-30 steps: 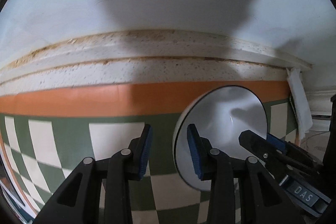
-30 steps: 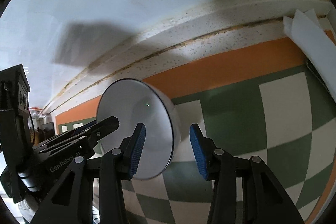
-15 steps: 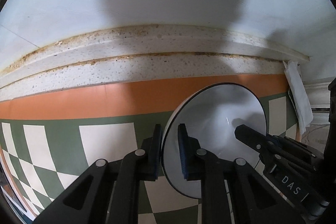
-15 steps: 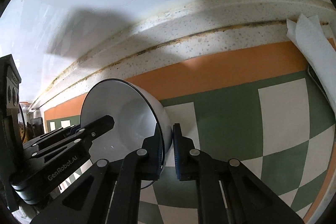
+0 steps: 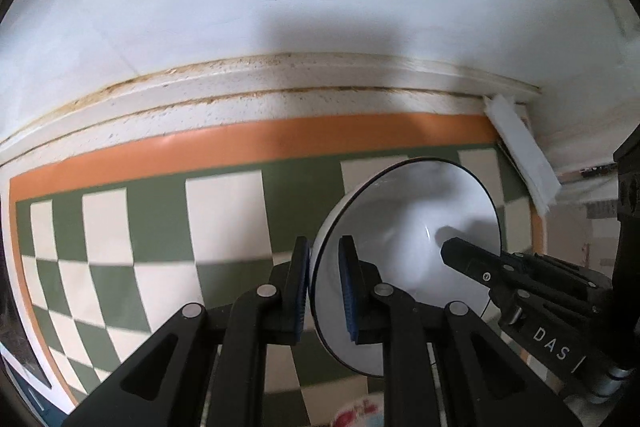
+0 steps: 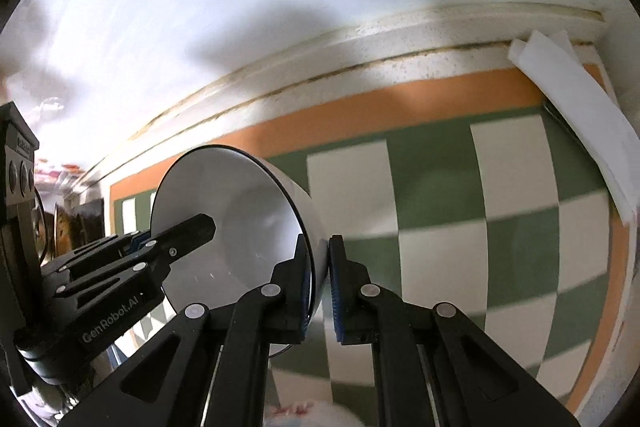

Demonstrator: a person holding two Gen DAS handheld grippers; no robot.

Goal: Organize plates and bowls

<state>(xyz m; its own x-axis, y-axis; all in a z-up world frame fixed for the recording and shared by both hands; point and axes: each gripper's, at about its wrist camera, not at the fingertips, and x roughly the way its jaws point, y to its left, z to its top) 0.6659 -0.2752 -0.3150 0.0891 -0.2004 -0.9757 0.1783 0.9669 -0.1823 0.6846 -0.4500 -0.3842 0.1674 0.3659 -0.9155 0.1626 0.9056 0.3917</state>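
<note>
Your left tongs (image 5: 324, 291) are closed down narrow on the rim of the white bowl (image 5: 408, 227), one blue pad outside the wall and one inside, and your right tongs (image 6: 319, 283) pinch the opposite rim the same way, nearly shut with only the bowl's wall between the pads. The bowl, with its thin dark edge, hangs tilted on its side between the two tools above the green-and-cream checked mat (image 5: 224, 223). Beyond it run the mat's orange border (image 5: 240, 143) and a speckled ledge (image 5: 280, 99) below the white wall, with folded white paper (image 6: 576, 115) at the corner.
</note>
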